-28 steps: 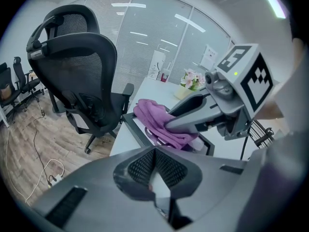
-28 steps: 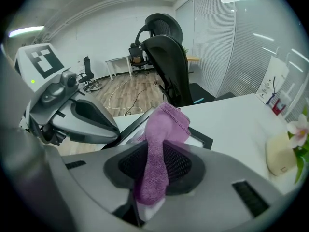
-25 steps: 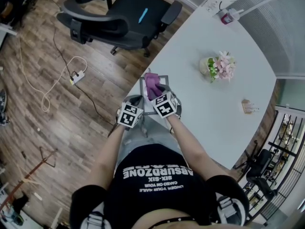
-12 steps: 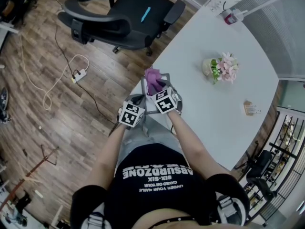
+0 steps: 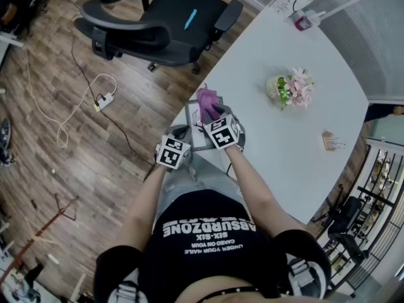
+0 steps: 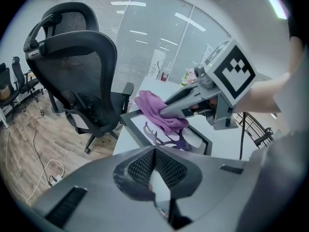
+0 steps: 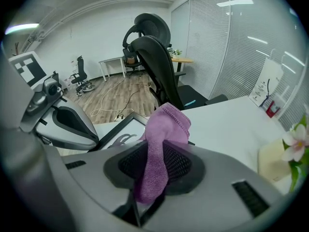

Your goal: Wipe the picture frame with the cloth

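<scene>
A black picture frame [image 5: 197,137] with a white mat and a dark antler print lies at the near corner of the white table [image 5: 284,156]. My right gripper [image 5: 213,113] is shut on a purple cloth [image 5: 207,101] that rests on the frame's far part. In the right gripper view the cloth [image 7: 166,127] hangs out between the jaws over the frame [image 7: 120,132]. My left gripper [image 5: 182,136] is shut at the frame's near edge. The left gripper view shows the frame [image 6: 190,140], the cloth [image 6: 157,111] and the right gripper [image 6: 166,114] beyond the closed jaws.
A black office chair [image 5: 158,24] stands on the wood floor beyond the table's corner. A pot of pink flowers [image 5: 290,87] sits mid-table, a small red-based bottle [image 5: 303,21] at the far end. A power strip with white cable [image 5: 101,100] lies on the floor.
The right gripper has slid the cloth a little farther away and to the right across the frame. The left gripper and the frame have stayed put.
</scene>
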The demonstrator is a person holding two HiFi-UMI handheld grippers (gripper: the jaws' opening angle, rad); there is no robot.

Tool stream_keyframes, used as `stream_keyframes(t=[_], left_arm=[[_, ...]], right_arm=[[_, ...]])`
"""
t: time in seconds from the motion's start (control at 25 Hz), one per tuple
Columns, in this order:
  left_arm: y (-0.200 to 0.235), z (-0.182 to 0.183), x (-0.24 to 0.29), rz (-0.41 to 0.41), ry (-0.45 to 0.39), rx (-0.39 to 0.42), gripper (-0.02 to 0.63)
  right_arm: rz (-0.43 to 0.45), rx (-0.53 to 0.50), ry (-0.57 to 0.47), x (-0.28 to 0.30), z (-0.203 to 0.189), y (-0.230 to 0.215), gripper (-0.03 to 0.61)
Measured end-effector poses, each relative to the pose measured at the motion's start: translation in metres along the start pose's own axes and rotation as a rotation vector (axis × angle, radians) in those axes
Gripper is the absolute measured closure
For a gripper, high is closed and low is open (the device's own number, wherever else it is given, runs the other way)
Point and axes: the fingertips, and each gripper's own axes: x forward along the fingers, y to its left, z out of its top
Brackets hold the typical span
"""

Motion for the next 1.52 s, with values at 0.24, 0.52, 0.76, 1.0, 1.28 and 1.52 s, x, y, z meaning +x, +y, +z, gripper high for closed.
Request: stream_keyframes(t=[0.24,0.52,0.76,1.0,1.28,1.52], left_arm=[[-0.001,0.0,0.001,0.005,0.001,0.004,0.598],[-0.001,0.001,0.001,0.023,-0.007,0.006,0.598],[-0.001,0.0,0.002,0.031,-0.007,0.01,0.598],[-0.002,0.0,0.0,0.033,-0.004,0.011,0.598],[-0.001,0.0,0.001,0.035,-0.004,0.014,0.598],[-0.001,0.0,0.001,0.037,-0.001,0.021,0.598]], right_arm=[[-0.024,0.013,0.003,-0.007,-0.008,-0.016,0.468],[0.016,0.004,0.002,-0.007,-0.011,-0.014,0.468],[0.074,0.02,-0.013,-0.01,-0.017,-0.01,0.468],[0.1,0.001,-0.004,-0.017,-0.024,-0.002,0.468],[0.135,-0.015,0.003,-0.026,-0.039,0.009,0.468],[0.148,0.004,0.008,-0.037,-0.054,0.021,0.468]])
